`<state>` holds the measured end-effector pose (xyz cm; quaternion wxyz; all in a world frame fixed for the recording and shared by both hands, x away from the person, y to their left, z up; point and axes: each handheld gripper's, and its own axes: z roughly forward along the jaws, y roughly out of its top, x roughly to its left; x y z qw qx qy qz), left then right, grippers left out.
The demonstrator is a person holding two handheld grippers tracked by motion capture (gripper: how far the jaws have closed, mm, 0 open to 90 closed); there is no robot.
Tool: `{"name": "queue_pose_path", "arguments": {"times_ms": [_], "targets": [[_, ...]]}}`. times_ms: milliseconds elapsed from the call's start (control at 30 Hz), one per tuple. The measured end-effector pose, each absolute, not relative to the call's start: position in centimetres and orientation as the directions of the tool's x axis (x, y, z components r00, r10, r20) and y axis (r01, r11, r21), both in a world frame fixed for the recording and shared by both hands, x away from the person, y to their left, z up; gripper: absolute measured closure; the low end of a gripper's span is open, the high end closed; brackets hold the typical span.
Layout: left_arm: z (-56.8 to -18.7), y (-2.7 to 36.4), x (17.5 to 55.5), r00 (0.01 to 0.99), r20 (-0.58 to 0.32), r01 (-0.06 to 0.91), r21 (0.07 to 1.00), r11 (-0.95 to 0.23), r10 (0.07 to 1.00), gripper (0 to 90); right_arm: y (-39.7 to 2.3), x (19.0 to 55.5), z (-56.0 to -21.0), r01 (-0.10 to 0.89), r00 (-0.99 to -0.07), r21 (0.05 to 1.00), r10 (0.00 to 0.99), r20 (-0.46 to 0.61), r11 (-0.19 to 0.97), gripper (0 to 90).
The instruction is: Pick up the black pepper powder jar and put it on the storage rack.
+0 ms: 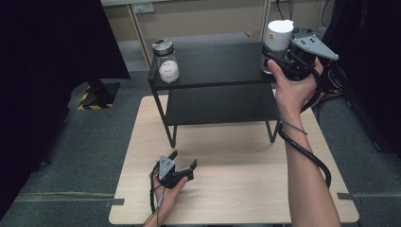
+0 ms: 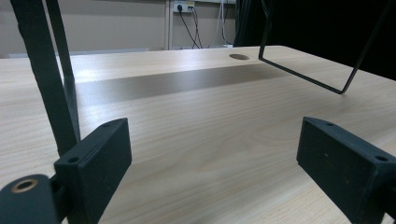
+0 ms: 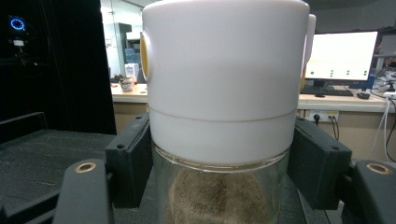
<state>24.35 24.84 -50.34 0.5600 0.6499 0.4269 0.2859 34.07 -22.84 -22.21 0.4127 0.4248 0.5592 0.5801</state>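
- Holding a white-lidded glass jar [image 1: 277,40] at the right rear corner of the black shelf [image 1: 217,66], the right gripper [image 1: 283,59] has both jaws pressed against the jar just below the lid, as the right gripper view shows [image 3: 224,116].
- The pads bear on the seam between the white lid [image 3: 224,60] and the glass; in my judgement this is a narrow purchase, and a tilt of the hand could let the jar slip or rotate.
- The jar sits at or just above the shelf top near its edge; whether its base touches cannot be told. A release here risks a topple off the corner onto the wooden table [image 1: 236,189].
- The dark contents [image 3: 210,196] could shift and unbalance the jar if it is swung quickly.
- The trailing cable [image 1: 307,151] hangs near the shelf leg and could snag.
- A second jar [image 1: 165,61] stands at the shelf's left end, well apart; collision risk is low.
- The left gripper [image 1: 182,166] rests on the table with its jaws wide and nothing between them; it offers no support.
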Motion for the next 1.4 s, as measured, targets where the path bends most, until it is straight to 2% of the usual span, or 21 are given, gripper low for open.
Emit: {"name": "queue_pose_path", "arguments": {"times_ms": [1100,1267,1400], "targets": [[-50.30,24.82,24.37,0.471,-0.105,0.236,0.972,-0.010,0.876,9.3,-22.33,34.23,-22.69,-0.017,-0.286,0.999,0.958,0.027,-0.033,29.5],[-50.31,24.84,24.37,0.471,-0.106,0.236,0.972,-0.009,0.876,9.3,-22.32,34.28,-22.48,-0.012,-0.293,0.999,0.956,0.026,-0.031,25.1],[-50.29,24.85,24.39,0.472,-0.107,0.237,0.971,-0.010,0.875,9.4,-22.10,34.31,-22.37,-0.008,-0.287,0.999,0.958,0.028,-0.032,15.9]]}}
